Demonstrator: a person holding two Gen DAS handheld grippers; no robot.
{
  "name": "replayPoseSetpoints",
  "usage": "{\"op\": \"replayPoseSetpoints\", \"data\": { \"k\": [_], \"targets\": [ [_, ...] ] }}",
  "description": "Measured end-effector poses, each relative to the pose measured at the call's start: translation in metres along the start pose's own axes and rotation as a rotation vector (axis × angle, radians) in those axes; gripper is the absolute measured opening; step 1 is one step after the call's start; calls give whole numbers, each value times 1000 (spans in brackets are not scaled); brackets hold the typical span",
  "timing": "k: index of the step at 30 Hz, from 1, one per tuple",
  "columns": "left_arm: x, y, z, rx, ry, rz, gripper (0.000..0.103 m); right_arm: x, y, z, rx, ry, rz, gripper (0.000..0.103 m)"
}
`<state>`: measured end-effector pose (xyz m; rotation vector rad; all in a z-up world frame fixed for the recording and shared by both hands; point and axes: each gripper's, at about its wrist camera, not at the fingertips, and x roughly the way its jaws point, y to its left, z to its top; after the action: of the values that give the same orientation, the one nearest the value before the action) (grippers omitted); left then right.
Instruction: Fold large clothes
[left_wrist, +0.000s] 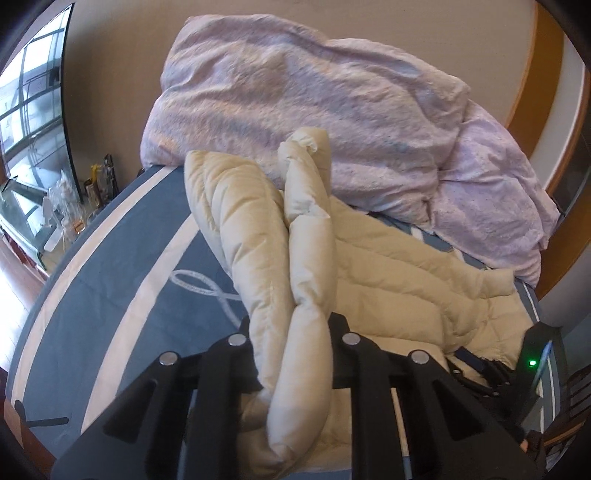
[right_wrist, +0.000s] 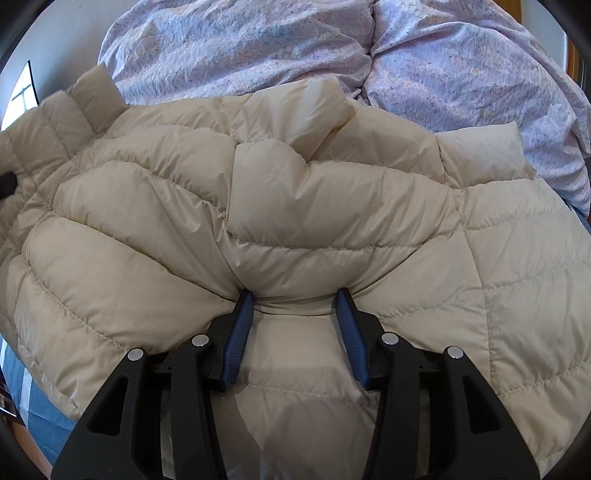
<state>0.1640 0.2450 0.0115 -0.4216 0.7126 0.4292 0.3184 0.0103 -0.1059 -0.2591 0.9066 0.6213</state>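
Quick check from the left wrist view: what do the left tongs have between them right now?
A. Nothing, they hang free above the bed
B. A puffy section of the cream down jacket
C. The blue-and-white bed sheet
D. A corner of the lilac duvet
B: the left tongs are closed on a bunched, quilted length of the cream down jacket, which runs up between them.
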Motion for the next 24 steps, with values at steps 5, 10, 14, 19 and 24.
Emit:
{"op": "replayPoseSetpoints", "data": {
  "k": [5,10,14,19,24],
  "targets": [
    [-12,-32,4,22,-8,-64,17,1,-1,0,4,2,5,49],
    [-26,-70,6,33,-11,-183,17,1,-4,-1,12,4,17,49],
    [-32,-105,5,64,-9,-248,17,1,-8,0,25,5,28,49],
    [-29,-139,-2,88,25,-329,17,2,-13,1,40,6,35,49],
    [-20,-169,-14,116,66,-351,17,2,-17,2,61,3,46,49]
  ]
}}
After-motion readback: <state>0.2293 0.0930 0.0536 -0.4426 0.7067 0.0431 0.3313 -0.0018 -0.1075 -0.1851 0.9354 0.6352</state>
